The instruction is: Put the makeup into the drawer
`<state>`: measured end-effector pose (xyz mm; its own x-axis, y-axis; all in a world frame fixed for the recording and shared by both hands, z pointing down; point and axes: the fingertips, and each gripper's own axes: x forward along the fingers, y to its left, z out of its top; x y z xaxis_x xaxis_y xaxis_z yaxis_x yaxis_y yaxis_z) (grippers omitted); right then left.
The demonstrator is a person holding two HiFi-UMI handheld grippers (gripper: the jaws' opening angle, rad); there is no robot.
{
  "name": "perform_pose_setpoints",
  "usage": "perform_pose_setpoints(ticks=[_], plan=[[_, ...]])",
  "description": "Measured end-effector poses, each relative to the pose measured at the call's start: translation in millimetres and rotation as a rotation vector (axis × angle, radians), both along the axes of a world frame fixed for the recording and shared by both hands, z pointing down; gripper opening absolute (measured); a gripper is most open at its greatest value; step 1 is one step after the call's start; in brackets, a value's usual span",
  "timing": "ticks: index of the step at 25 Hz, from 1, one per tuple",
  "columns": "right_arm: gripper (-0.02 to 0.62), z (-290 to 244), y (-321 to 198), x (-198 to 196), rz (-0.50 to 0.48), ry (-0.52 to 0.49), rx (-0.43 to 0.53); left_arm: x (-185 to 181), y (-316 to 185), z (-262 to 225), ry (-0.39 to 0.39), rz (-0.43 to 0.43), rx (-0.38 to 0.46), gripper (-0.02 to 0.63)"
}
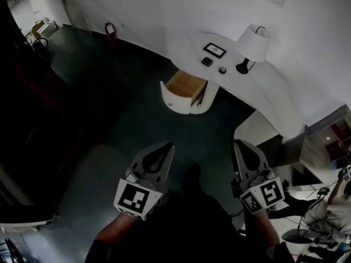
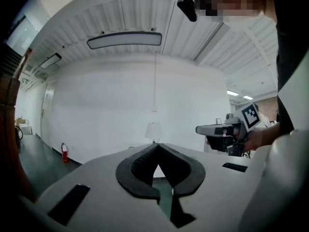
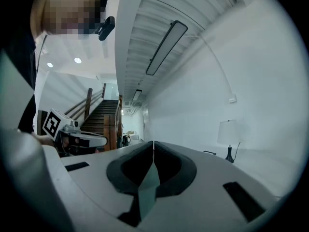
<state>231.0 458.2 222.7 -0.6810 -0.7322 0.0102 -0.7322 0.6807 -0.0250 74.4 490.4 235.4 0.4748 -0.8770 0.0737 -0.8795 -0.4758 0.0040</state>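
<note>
A white curved table [image 1: 274, 100] stands against the far wall. Its rounded drawer [image 1: 186, 92] is pulled open and shows a bare wooden inside. On the tabletop lie two small dark items [image 1: 207, 61], possibly the makeup, beside a black framed card [image 1: 214, 50]. My left gripper [image 1: 169, 145] and right gripper [image 1: 237, 143] are held side by side over the dark floor, well short of the drawer. Both are shut with nothing between the fingers. Its own view shows the left gripper [image 2: 158, 146] with tips together, and the right gripper [image 3: 153, 144] likewise.
A white table lamp [image 1: 252, 45] stands on the tabletop by the small items. A red fire extinguisher [image 1: 109, 30] sits at the wall to the left. A wooden staircase [image 3: 99, 117] rises at the left. Cables and clutter [image 1: 321, 223] lie at the right.
</note>
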Motion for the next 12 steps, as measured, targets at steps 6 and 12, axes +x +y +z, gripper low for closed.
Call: perform_pose_setpoints(ticks=[6, 12], plan=[[0.017, 6, -80, 3, -0.053, -0.006, -0.009, 2, -74, 5, -0.026, -0.053, -0.027, 0.010], [0.017, 7, -156, 23, -0.064, -0.013, -0.017, 25, -148, -3, -0.029, -0.048, -0.022, 0.011]])
